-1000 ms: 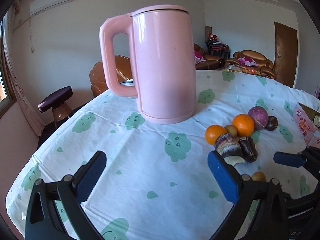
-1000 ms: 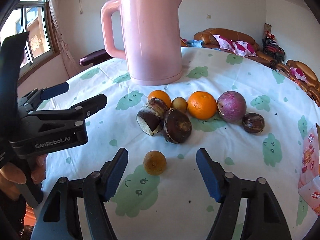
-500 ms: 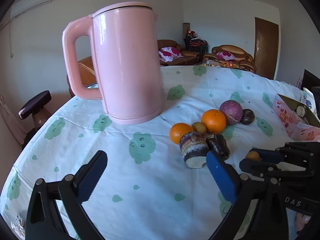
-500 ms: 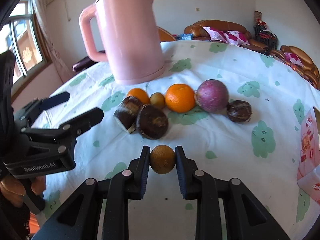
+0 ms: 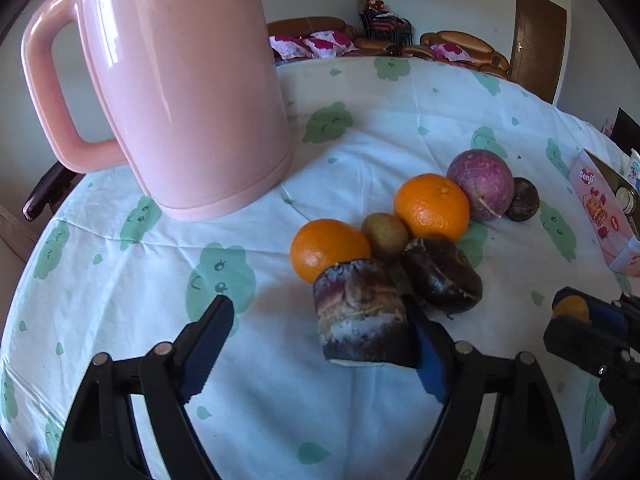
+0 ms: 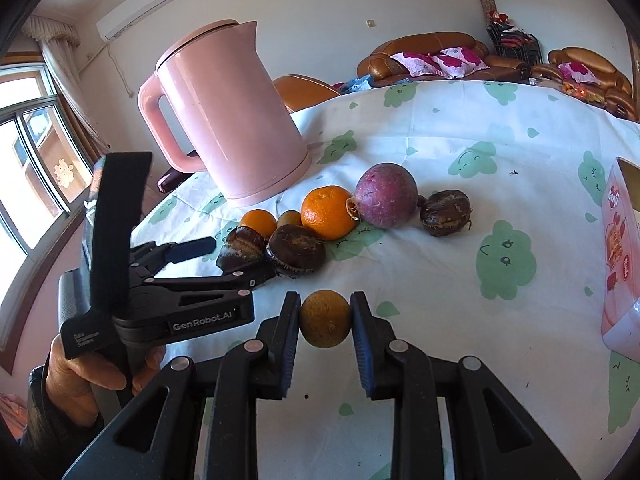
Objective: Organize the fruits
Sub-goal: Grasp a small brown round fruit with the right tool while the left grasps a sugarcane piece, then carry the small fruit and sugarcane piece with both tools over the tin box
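Fruits lie in a cluster on the cloth: two oranges point(image 5: 432, 208) point(image 5: 326, 246), a small greenish fruit point(image 5: 384, 234), a purple round fruit point(image 5: 480, 184) and dark brown pieces point(image 5: 442, 280). My left gripper point(image 5: 320, 354) is around a cut dark brown piece point(image 5: 362, 316). Its jaws are closing; the right finger point(image 5: 430, 364) is against the piece, the left finger point(image 5: 210, 342) stands clear. My right gripper point(image 6: 325, 308) is shut on a small brown-orange round fruit point(image 6: 325, 322), near the table's front. That fruit point(image 5: 570, 308) also shows at the right edge of the left wrist view.
A tall pink kettle point(image 5: 180, 92) stands behind and left of the fruit. A pink printed box point(image 6: 622, 264) sits at the right edge of the table. A hand point(image 6: 88, 368) holds the left gripper's handle. The tablecloth point(image 6: 480, 320) drops off at the left.
The right gripper closed on the small brown-orange fruit and holds it. The left gripper came forward and down around the cut dark piece, and its jaws have narrowed.
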The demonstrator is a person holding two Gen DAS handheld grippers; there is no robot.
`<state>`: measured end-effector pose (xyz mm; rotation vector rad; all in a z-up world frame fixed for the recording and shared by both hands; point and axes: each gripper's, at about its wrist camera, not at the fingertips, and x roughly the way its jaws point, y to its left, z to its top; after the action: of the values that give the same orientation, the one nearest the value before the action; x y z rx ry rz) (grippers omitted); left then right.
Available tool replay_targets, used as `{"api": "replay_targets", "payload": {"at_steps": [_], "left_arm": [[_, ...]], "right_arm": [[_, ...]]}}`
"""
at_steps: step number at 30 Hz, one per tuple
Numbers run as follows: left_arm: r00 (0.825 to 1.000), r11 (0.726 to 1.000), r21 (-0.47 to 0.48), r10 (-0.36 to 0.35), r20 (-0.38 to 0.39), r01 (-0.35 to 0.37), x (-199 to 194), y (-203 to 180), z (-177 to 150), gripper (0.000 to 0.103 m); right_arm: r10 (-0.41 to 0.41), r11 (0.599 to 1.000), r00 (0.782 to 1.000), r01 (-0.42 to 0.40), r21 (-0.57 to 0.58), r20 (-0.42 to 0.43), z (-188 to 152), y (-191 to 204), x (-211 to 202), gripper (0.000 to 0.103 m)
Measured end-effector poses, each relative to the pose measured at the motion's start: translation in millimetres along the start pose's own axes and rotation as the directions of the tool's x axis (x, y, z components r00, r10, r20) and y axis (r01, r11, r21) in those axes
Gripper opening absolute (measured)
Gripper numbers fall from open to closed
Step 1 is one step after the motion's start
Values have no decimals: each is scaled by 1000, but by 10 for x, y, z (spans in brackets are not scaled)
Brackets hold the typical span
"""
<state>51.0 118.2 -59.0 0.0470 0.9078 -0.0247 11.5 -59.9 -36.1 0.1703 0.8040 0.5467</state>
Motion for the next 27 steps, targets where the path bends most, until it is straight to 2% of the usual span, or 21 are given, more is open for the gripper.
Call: {"api": "replay_targets", "payload": {"at_steps": [1,3,5,6,7,8,13,18,23,27], "left_arm": [[1000,999,-31,-27,-4,27,13,40,5,79],[1000,999,-44,-26,-2,26,14,49,-4,74],[999,999,-33,-33,8,33,-14,20,-24,59],[999,999,-26,-34,12,35,-31,4,-38,55],[999,999,-20,-42,16,42,-50,-10,-52,44],[999,999,-17,-49,19,49,-71,-15,-68,40],[995,994,-59,-86,43,88,-153,53,-107,40],[989,996,-74,-42,145,53,-389,33,-173,40],[965,992,-70,-81,249,102,-616,-10,-247,40],[952,992,-69,-76,298,101,-719,-96,-263,40]], "right_arm": [[2,1000,1000,-2,4,-2,-4,-14,-1,27],[9,1000,1000,-9,12,-9,-3,-32,11,27],[11,1000,1000,-11,15,-9,0,-35,14,27],[8,1000,1000,-8,14,-4,-2,-36,5,27],[6,1000,1000,-6,11,1,-2,-37,-5,27],[3,1000,1000,-3,6,6,1,-36,-14,27],[4,1000,999,-4,-5,42,2,-38,-87,27],[-15,996,990,26,-80,137,21,49,-246,27],[-33,985,972,72,-158,234,4,165,-403,27],[-7,986,963,51,-157,269,27,149,-481,27]]}}
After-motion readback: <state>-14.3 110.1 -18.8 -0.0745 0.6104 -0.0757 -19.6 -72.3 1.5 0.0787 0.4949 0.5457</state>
